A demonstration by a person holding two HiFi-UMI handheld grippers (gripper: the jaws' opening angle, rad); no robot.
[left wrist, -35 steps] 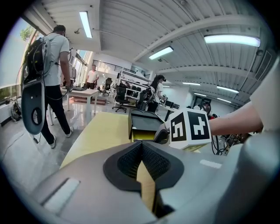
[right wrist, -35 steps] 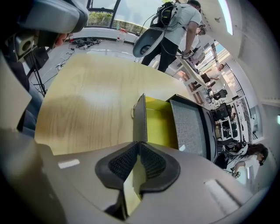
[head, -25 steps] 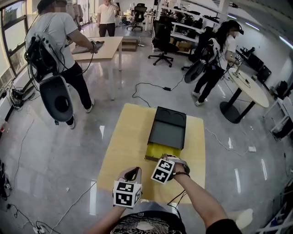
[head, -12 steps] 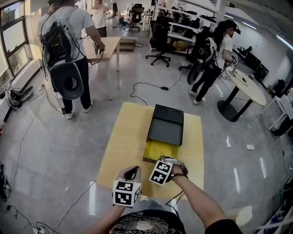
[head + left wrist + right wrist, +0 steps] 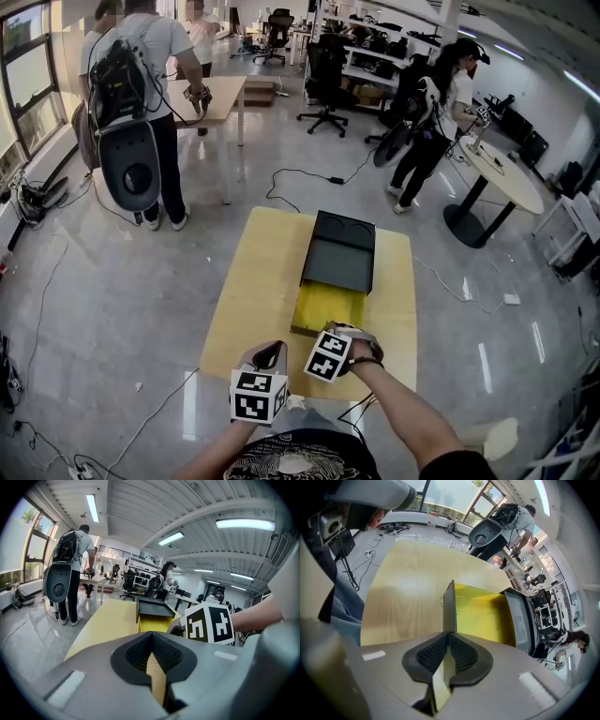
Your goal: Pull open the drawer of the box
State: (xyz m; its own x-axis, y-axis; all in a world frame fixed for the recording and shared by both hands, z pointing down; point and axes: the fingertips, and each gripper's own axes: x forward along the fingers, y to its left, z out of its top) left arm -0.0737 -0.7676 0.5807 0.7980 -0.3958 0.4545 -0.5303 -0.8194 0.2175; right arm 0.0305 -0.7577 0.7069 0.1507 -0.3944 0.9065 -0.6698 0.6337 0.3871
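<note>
Right tool (image 5: 330,330) at open yellow drawer (image 5: 325,305) front.

One black rectangular box (image 5: 342,251) (one yellow drawer (image 5: 325,307)), one pale wooden table (image 5: 253,281), two grippers: left gripper (image 5: 272,355), right gripper (image 5: 339,329).

Bright and even, lit by windows (image 5: 23,66) at 10 o'clock and ceiling strip lights (image 5: 244,524) at 1 o'clock. Streaky glare on glossy floor (image 5: 112,300). Soft shadow across table (image 5: 389,597). Heavy fisheye bending, black corners in gripper views. Left hand-held gripper (image 5: 151,637) and right hand-held gripper (image 5: 449,637) blurred up close.
</note>
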